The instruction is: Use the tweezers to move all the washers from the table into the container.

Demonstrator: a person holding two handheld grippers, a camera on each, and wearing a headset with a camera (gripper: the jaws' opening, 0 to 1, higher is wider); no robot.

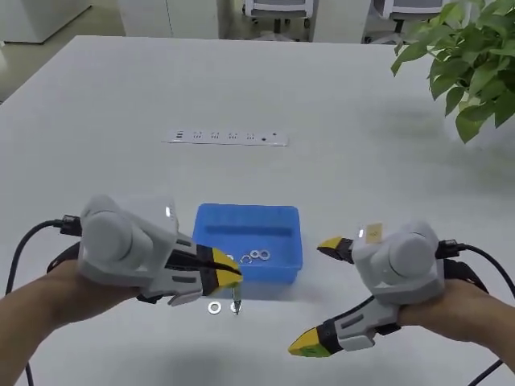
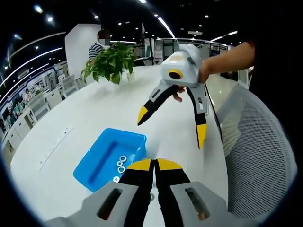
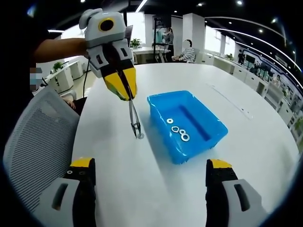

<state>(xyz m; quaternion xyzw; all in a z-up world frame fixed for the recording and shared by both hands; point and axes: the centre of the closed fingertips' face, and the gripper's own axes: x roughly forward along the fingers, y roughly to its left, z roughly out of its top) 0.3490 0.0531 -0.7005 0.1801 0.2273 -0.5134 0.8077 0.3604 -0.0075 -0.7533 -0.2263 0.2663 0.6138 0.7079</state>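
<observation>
The blue container (image 1: 278, 269) sits on the white table between my two grippers, with three washers (image 1: 259, 256) lying inside it. My left gripper (image 1: 233, 272) is shut on the tweezers (image 3: 134, 118), which point down with their tips on the table just in front of the container's near wall. One washer (image 1: 214, 308) lies on the table close to the left of the tweezer tips. My right gripper (image 1: 318, 295) hangs open to the right of the container, holding nothing. The right gripper view shows the container (image 3: 210, 135) and its washers (image 3: 177, 128).
A strip of power sockets (image 1: 227, 137) is set into the table behind the container. A leafy green plant (image 1: 467, 64) stands at the far right. Office chairs stand beyond the table's far edge, and a mesh chair back (image 2: 265, 156) is close behind me.
</observation>
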